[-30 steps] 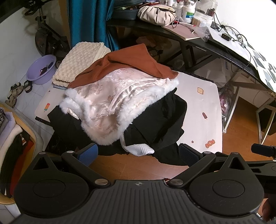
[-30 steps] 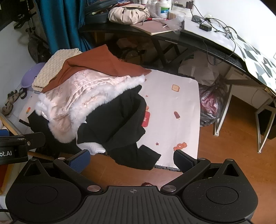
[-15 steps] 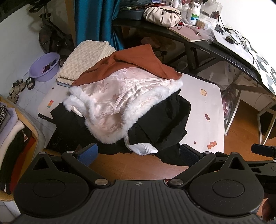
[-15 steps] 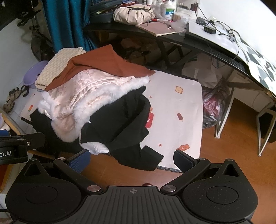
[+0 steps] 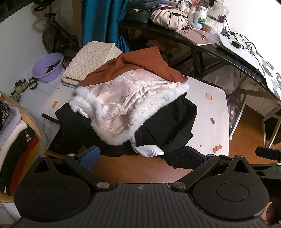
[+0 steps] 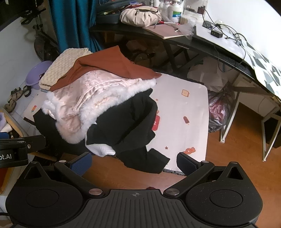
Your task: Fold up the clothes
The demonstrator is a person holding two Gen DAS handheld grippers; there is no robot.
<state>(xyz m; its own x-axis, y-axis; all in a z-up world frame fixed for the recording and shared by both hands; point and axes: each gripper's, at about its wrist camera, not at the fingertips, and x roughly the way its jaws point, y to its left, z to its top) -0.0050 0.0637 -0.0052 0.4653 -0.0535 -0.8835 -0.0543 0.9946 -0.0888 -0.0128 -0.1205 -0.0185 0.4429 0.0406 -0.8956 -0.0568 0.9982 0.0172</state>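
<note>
- A pile of clothes (image 5: 130, 108) lies heaped on the near-left part of the tabletop (image 5: 209, 108), a low white surface printed with small cartoon stickers.
- On top of the pile sits a pale pink satin garment (image 5: 123, 103) edged with white fur, zip side up.
- A rust-brown garment (image 5: 140, 64) drapes over the far edge of the pink one.
- Under the pink one lies a black garment (image 6: 126, 122); a flap of it hangs over the near edge of the tabletop.
- A bit of white ribbed cloth (image 5: 149, 150) pokes out beneath the black garment at that near edge.
- A folded cream knit blanket (image 5: 89, 61) sits at the far-left corner of the tabletop, touching the brown garment.
- The left gripper (image 5: 140, 156) hovers just short of the near edge of the tabletop, jaws spread wide and empty.
- The right gripper (image 6: 134, 161) hangs beside it, facing the black flap, jaws likewise spread with nothing between them.
- Beyond the tabletop stands a dark desk (image 6: 202, 47) crowded with a beige bag (image 6: 140, 15), bottles and cables.
- Left of the tabletop, a lilac basin (image 5: 47, 67) sits on the tiled floor near sandals.
</note>
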